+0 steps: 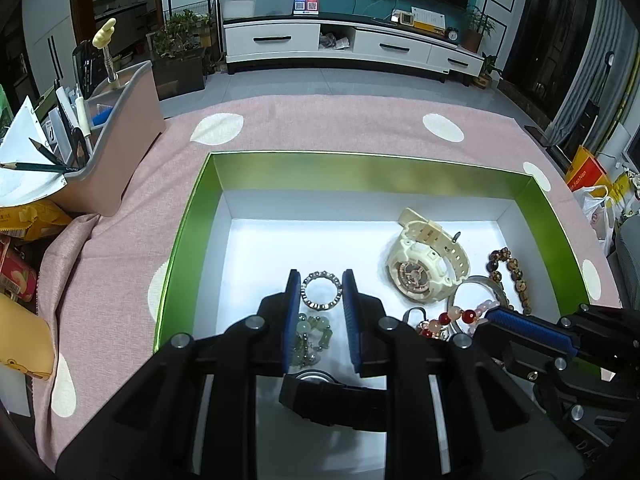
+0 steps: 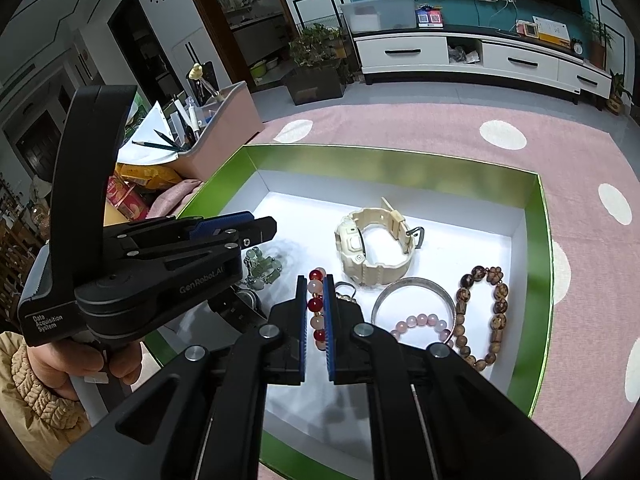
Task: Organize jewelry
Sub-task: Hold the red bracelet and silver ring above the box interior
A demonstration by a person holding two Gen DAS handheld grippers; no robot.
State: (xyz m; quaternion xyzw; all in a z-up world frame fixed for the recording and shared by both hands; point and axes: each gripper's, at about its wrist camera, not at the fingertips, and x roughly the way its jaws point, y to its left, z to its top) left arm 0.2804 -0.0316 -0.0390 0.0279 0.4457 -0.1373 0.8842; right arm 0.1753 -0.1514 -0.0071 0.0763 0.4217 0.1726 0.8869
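A green box (image 1: 188,216) with a white floor holds the jewelry; it also shows in the right wrist view (image 2: 540,216). My left gripper (image 1: 321,280) is open over a metal bead ring (image 1: 320,292) and a jade bead bracelet (image 1: 314,332), with a black watch (image 1: 332,396) under its body. My right gripper (image 2: 315,284) is shut on a red and pink bead bracelet (image 2: 316,304) inside the box. A cream watch (image 2: 372,244), a silver bangle (image 2: 412,288), a pink bead bracelet (image 2: 420,322) and a brown bead bracelet (image 2: 484,312) lie to its right.
The box sits on a pink cloth with white spots (image 1: 360,124). A pink organizer with pens and pencils (image 1: 116,136) and snack packets (image 1: 24,220) stand left of the box. A TV cabinet (image 1: 348,44) is far behind.
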